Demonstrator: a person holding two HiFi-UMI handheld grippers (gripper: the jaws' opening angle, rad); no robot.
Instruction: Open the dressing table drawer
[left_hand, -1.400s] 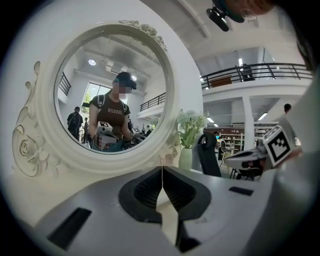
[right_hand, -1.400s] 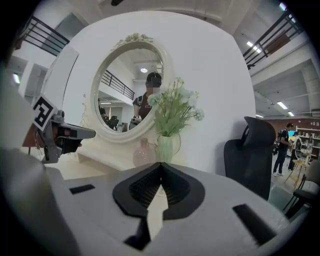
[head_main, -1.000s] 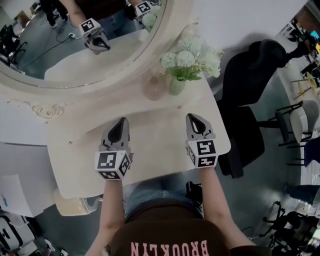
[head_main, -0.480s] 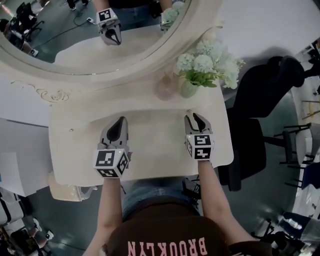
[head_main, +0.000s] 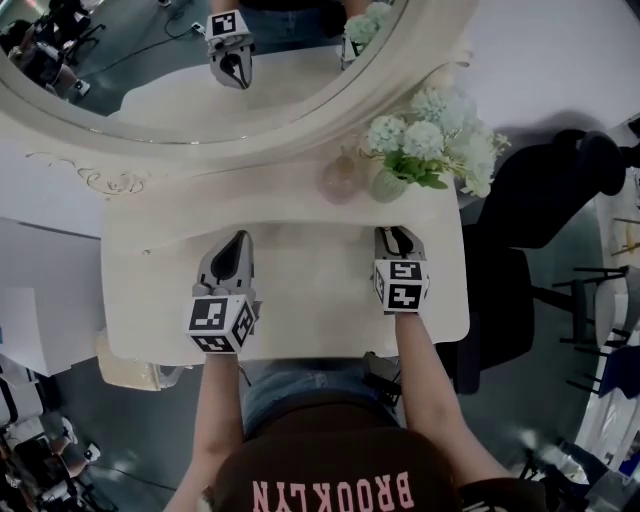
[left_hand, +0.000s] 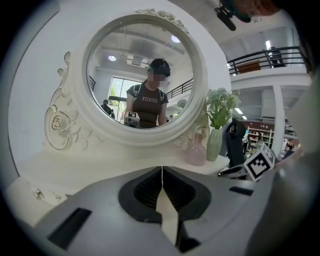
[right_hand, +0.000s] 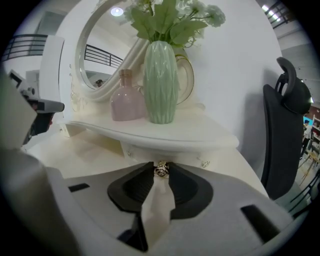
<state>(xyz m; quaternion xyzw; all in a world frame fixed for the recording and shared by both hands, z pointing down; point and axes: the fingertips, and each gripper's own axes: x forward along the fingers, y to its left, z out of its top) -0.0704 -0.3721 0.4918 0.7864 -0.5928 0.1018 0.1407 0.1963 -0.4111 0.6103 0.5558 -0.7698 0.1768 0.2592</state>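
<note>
Right gripper (head_main: 398, 234) jaws had just closed in, pinching the small metal drawer knob (right_hand: 160, 170). Drawer (right_hand: 186, 156) sat under the vase shelf (right_hand: 205, 134). Left gripper (left_hand: 161, 171) pressed together, empty. Drawer probably light and stiff; knob tiny, slippery. Pull straight.

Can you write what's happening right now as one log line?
left claw: shut, empty | right claw: jaws just been closing, pinching drawer knob | drawer: looks closed

Head view looks steeply down; both low gripper views share the green vase (right_hand: 160, 82).
</note>
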